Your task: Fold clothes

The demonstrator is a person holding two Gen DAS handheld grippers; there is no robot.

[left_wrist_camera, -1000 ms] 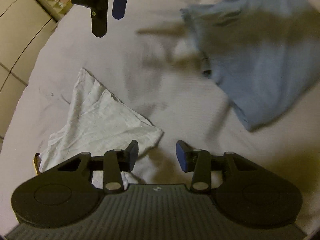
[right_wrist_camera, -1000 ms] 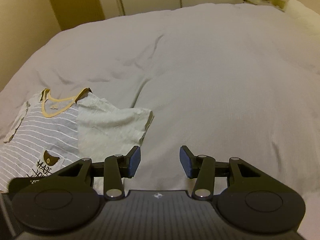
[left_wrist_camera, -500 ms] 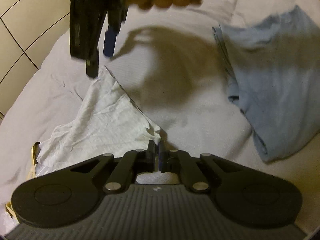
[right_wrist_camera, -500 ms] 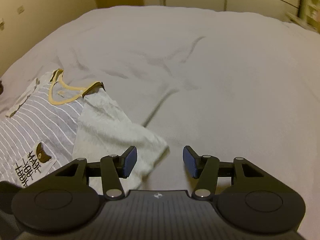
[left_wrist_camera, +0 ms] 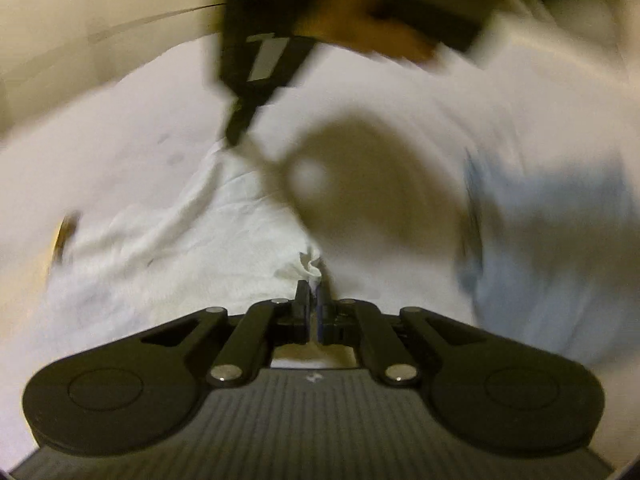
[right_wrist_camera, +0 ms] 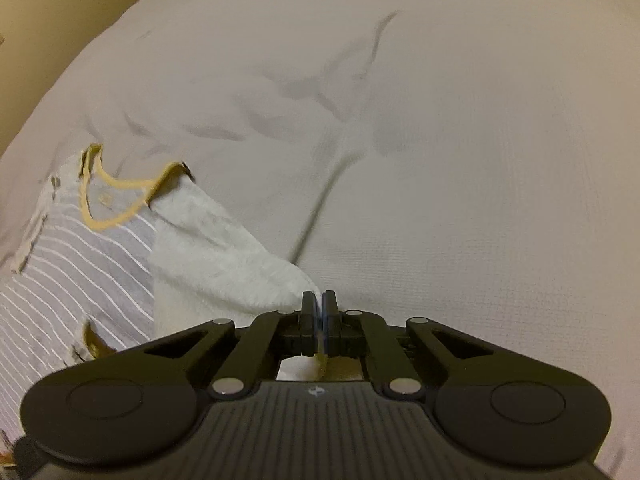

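A grey striped shirt [right_wrist_camera: 76, 268] with a yellow neckline [right_wrist_camera: 120, 222] lies on the bed, its side folded over so the white inside [right_wrist_camera: 216, 256] shows. My right gripper [right_wrist_camera: 319, 300] is shut on that white flap's corner. In the blurred left wrist view the same white flap [left_wrist_camera: 192, 248] spreads ahead, and my left gripper [left_wrist_camera: 313, 292] is shut on its near corner, which bunches up at the pads. The right gripper [left_wrist_camera: 236, 136], held by a hand, pinches the flap's far corner.
A pale bed sheet [right_wrist_camera: 440, 120] with a few creases covers everything around. A light blue garment [left_wrist_camera: 552, 240] lies to the right in the left wrist view. Beige cupboard fronts [left_wrist_camera: 80, 8] stand beyond the bed.
Both grippers have closed on the white flap, the left first on the near corner, the right after swinging across to the far corner. The left view has shifted and rolled.
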